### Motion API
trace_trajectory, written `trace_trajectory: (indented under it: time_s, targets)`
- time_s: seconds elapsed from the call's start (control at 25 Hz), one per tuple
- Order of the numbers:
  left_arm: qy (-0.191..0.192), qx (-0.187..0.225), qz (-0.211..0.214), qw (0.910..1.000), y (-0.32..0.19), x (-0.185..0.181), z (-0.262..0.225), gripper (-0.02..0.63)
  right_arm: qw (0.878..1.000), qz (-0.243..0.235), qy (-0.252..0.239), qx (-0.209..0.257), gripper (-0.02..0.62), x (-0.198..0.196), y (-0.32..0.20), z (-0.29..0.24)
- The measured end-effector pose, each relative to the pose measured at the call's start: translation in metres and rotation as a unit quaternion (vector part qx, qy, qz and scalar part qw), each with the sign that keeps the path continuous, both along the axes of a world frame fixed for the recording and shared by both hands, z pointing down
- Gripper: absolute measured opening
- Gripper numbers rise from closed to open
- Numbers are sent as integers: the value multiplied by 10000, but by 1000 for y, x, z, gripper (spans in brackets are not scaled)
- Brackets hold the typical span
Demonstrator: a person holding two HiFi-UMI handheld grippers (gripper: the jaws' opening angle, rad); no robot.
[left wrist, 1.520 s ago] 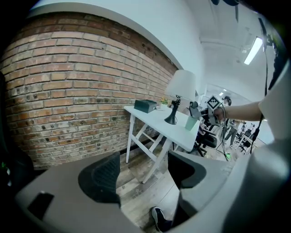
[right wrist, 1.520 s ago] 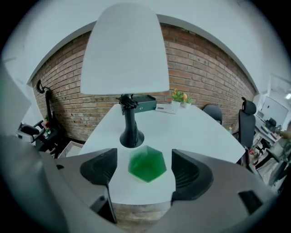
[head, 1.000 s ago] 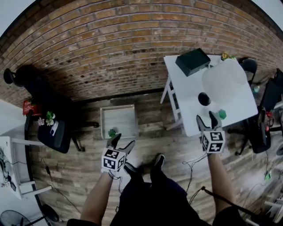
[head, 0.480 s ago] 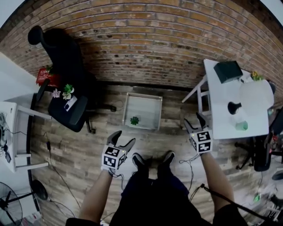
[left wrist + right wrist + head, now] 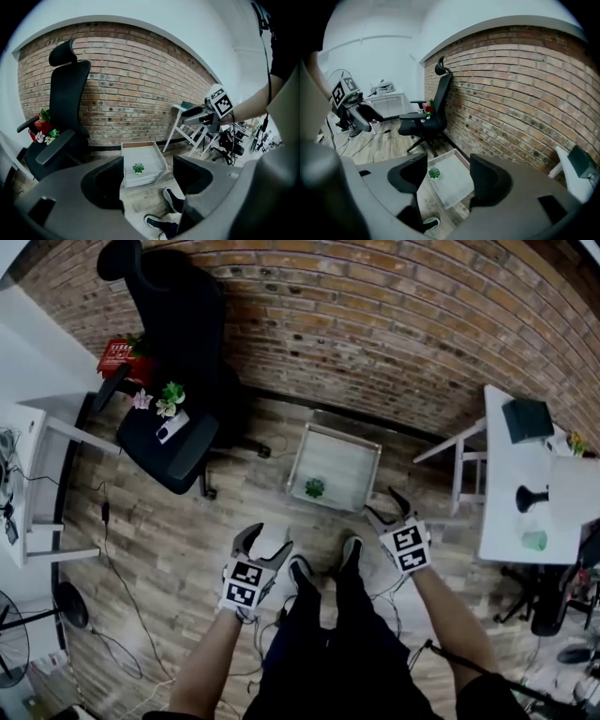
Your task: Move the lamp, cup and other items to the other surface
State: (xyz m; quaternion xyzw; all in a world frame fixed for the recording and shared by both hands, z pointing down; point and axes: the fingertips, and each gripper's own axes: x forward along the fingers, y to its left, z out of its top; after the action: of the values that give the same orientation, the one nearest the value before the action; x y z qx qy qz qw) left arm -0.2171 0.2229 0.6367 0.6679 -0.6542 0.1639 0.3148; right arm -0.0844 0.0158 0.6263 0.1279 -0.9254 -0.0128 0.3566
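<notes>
My left gripper [image 5: 264, 541] and right gripper [image 5: 384, 504] hang released and empty, each with two matt grey jaws standing apart, over the plank floor [image 5: 159, 549]. Just ahead lies one square white tray [image 5: 354, 472] with a raised rim, one small green plant [image 5: 314, 487] inside and open floor around it. To the right, one lamp [image 5: 531, 497] and one green cup [image 5: 533, 540] stand on the smooth white table [image 5: 502, 521]. One black chair [image 5: 183, 442] sits to the left by the rough brick wall [image 5: 375, 324].

light: even, dim corners | blur: slight | edges: strong fisheye bend
</notes>
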Motion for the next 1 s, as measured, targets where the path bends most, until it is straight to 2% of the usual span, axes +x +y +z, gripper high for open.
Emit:
trace_trajectory:
  time_s: [0.28, 0.56, 0.76, 1.0]
  targets:
    - [-23, -326, -314, 9990, -11, -6, 44, 325, 9964, -319, 162, -763, 298, -23, 15, 107]
    - [3, -574, -401, 9975, -38, 3, 103, 325, 9904, -703, 707, -961, 295, -30, 3, 218]
    - [217, -671, -419, 9966, -52, 10, 148, 325, 9867, -814, 802, -1158, 296, -48, 1, 285]
    - [437, -881, -567, 9935, -46, 9, 201, 325, 9809, -992, 912, -1400, 305, -69, 13, 358]
